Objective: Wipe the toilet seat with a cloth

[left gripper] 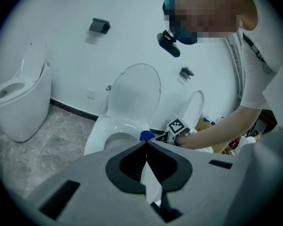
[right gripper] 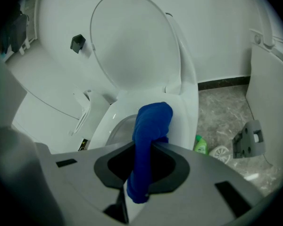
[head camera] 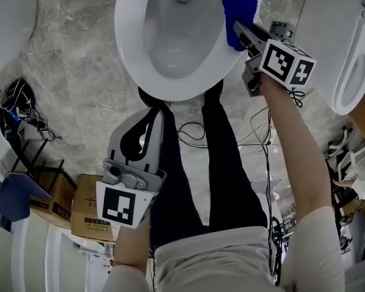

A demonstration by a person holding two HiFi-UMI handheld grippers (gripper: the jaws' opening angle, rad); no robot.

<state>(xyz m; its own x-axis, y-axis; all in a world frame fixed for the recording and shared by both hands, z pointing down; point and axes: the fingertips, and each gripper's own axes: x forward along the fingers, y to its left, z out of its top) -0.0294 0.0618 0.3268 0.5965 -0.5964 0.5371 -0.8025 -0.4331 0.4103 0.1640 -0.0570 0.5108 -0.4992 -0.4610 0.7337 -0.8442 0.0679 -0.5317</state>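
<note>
Cloth (right gripper: 148, 140), blue, is pinched lengthwise between the right gripper's (head camera: 238, 30) jaws, its bunched end pointed forward and pressed onto the toilet seat's (head camera: 131, 53) right side. The left gripper (head camera: 155, 117) is held back, jaws pressed together on nothing.

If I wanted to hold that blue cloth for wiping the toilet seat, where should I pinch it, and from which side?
Probably across its bunched middle, coming from the bowl's front, as the right gripper does: its jaws are shut on the blue cloth, with a soft wad sticking out past the tips onto the toilet seat and a short tail hanging behind.
</note>
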